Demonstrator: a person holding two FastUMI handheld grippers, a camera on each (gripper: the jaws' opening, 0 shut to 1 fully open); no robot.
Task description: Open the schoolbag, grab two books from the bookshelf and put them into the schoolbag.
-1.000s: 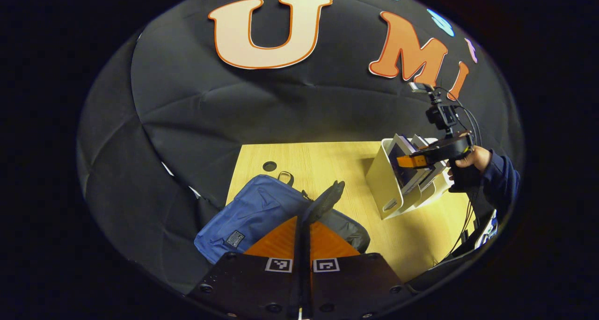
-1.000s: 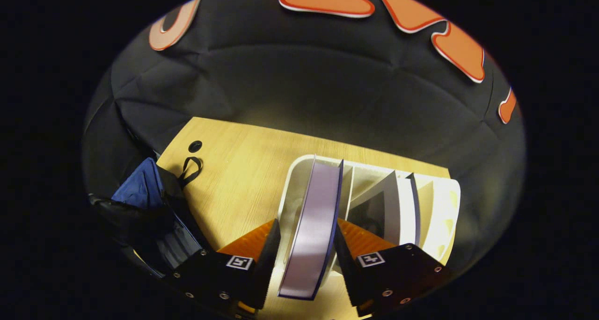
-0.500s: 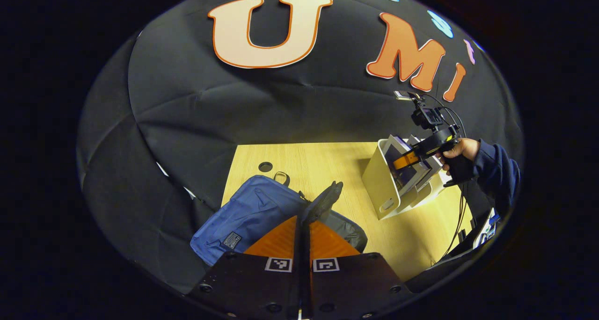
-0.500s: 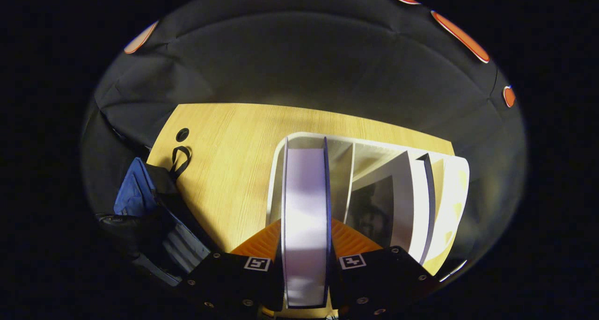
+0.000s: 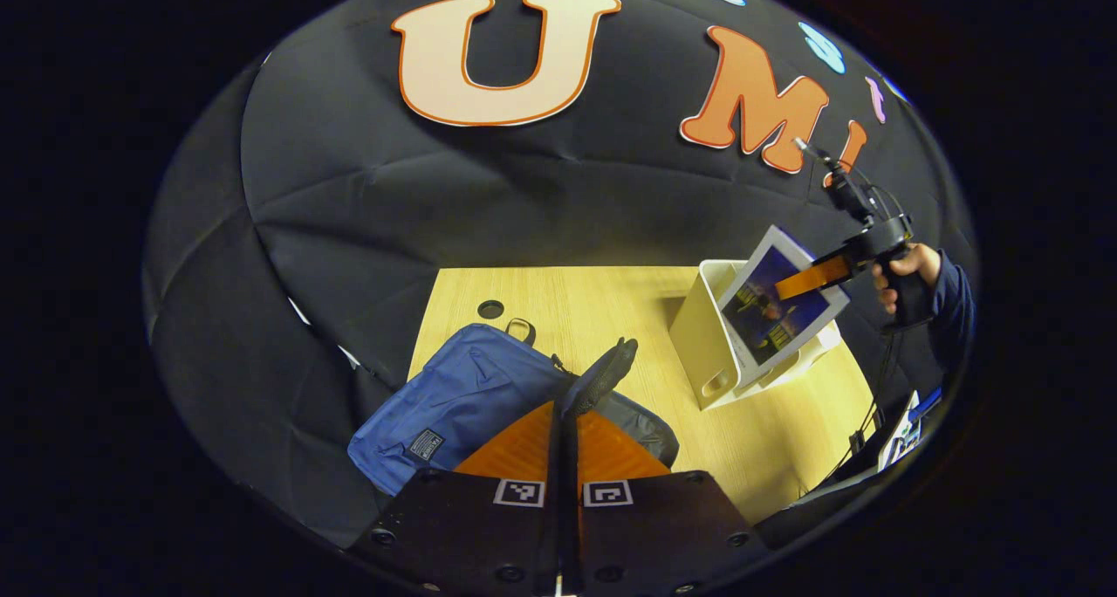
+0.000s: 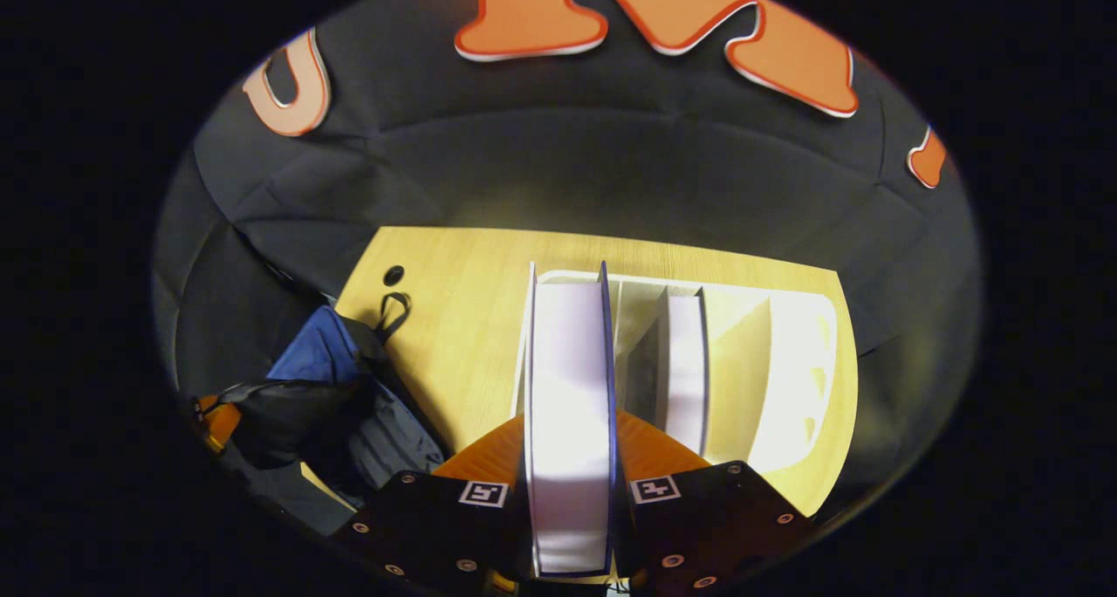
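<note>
A blue schoolbag point(image 5: 454, 392) lies on the wooden table. Its dark opening edge point(image 5: 602, 374) is pulled upward, and my left gripper point(image 5: 565, 418) is shut on it. At the right, my right gripper point(image 5: 816, 276) is shut on a book with a dark cover point(image 5: 777, 305), held tilted above the white bookshelf point(image 5: 702, 339). In the right gripper view that book's white page edge point(image 6: 569, 405) stands between the fingers of my right gripper point(image 6: 569, 431). A second book point(image 6: 685, 361) stays upright in the bookshelf point(image 6: 785, 361). The schoolbag point(image 6: 318, 361) sits to the left there.
The bookshelf stands at the table's right end, a hand's width from the bag. A round cable hole point(image 5: 490, 307) lies in the table point(image 5: 593, 305) near its far left corner. A sleeved hand point(image 5: 912, 270) holds my right gripper, with cables hanging below it.
My right gripper has shut on the book and raised it out of the bookshelf. The left gripper keeps holding the bag's edge in much the same place.
</note>
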